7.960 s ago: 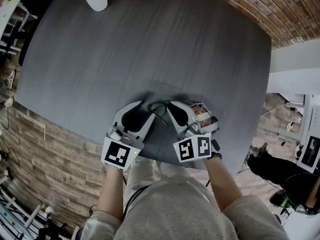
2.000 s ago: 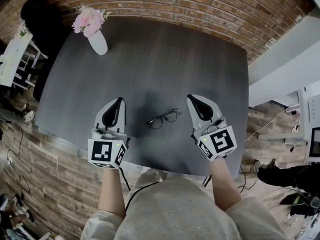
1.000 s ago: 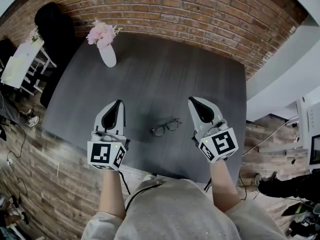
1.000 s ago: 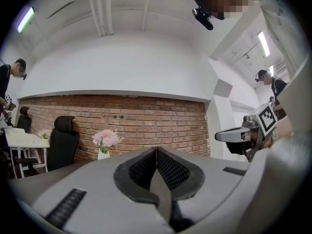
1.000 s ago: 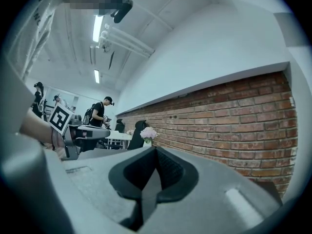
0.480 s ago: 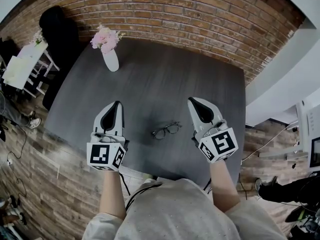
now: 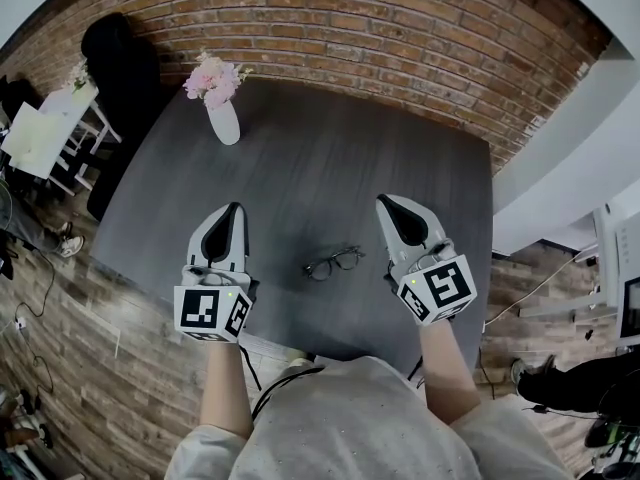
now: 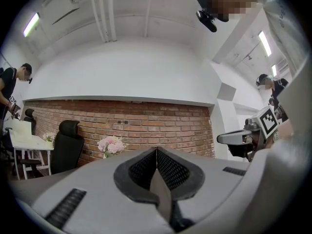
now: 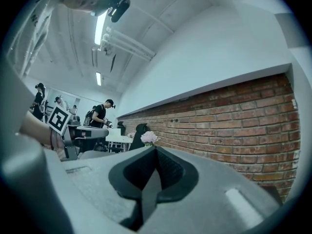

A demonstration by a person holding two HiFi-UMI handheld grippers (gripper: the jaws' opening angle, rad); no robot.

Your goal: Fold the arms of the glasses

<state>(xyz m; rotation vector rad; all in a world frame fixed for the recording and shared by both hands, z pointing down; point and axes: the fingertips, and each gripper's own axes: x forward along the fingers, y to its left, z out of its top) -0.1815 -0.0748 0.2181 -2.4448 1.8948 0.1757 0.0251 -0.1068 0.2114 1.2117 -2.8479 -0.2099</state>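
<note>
Fingertips [image 8: 170,172] touch, empty; glasses [image 7: 333,262] arms (too small) unreadable

Head view steeply down over table [image 7: 300,168], gripper views level toward brick wall [image 8: 161,126], all sharing flowers [image 7: 212,78]

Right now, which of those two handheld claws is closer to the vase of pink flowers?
The left gripper: the vase stands beyond its tip, while the right gripper sits on the far side of the glasses.

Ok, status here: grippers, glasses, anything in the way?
Left gripper shut, empty. Right gripper shut, empty. Glasses on table between them, untouched. Nothing blocking.
</note>
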